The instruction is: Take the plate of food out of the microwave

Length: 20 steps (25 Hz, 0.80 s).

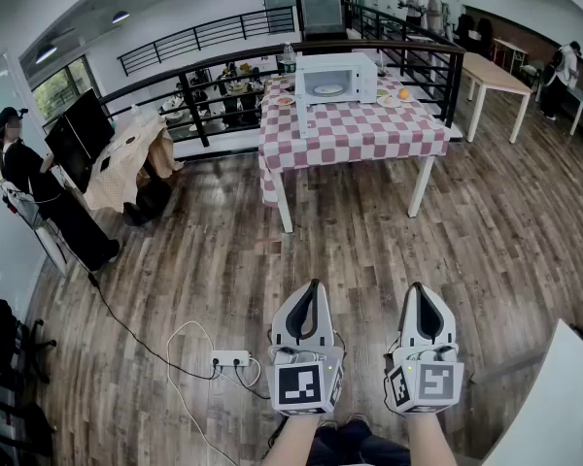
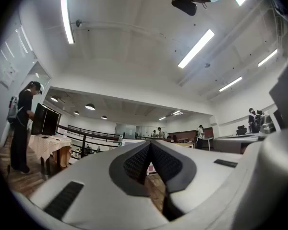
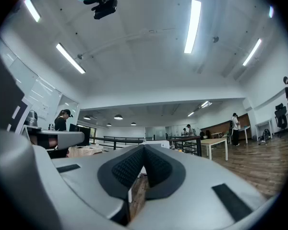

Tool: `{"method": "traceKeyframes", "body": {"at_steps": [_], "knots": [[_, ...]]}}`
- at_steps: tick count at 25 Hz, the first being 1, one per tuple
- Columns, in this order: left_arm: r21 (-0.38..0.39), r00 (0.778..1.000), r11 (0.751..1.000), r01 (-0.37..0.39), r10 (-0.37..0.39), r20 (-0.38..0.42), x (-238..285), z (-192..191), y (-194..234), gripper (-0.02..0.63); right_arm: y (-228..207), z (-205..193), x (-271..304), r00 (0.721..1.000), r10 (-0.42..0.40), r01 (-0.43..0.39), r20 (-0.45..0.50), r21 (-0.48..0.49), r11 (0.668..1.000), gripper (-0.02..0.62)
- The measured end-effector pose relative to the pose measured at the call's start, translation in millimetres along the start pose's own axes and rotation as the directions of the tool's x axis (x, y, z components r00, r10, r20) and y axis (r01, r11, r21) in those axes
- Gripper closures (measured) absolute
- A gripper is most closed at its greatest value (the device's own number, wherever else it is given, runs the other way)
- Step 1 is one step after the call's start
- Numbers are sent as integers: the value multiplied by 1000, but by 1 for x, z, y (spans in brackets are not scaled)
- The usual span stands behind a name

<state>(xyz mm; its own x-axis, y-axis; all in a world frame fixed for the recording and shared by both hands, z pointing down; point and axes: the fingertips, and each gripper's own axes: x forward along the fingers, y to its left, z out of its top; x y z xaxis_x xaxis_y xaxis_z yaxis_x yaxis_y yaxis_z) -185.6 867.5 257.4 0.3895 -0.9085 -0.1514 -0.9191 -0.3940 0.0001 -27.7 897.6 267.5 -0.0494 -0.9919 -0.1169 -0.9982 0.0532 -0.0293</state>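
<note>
A person [image 1: 19, 163] stood at the far left by a desk with 2 monitors [image 1: 78, 129]. A power strip [image 1: 230, 359] and its cable lay on the wood floor [image 1: 369, 241], just left of the left gripper [image 1: 314, 289], whose jaws were pressed together on nothing. Far ahead, across a wide bare stretch of floor, the checked table [image 1: 350, 134] stood against the railing [image 1: 432, 71]. The microwave [image 1: 360, 66] sat near its back edge, with the plate [image 1: 328, 89] inside. The right gripper [image 1: 418, 291], beside the left, was likewise closed and empty. A white board's corner [image 1: 554, 406] cut in at lower right.
</note>
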Motion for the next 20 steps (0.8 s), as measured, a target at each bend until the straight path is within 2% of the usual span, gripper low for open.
{"method": "traceKeyframes", "body": {"at_steps": [11,20], "knots": [[5,1000,1000,-5,5,1,6,2,-9,594,-10,1,2,1000,6,-6,2,11,1000,604],[-12,1000,1000,-16,16,0,17,-7,-27,594,-33,-8,4,1000,9,-9,-6,33,999,604]]}}
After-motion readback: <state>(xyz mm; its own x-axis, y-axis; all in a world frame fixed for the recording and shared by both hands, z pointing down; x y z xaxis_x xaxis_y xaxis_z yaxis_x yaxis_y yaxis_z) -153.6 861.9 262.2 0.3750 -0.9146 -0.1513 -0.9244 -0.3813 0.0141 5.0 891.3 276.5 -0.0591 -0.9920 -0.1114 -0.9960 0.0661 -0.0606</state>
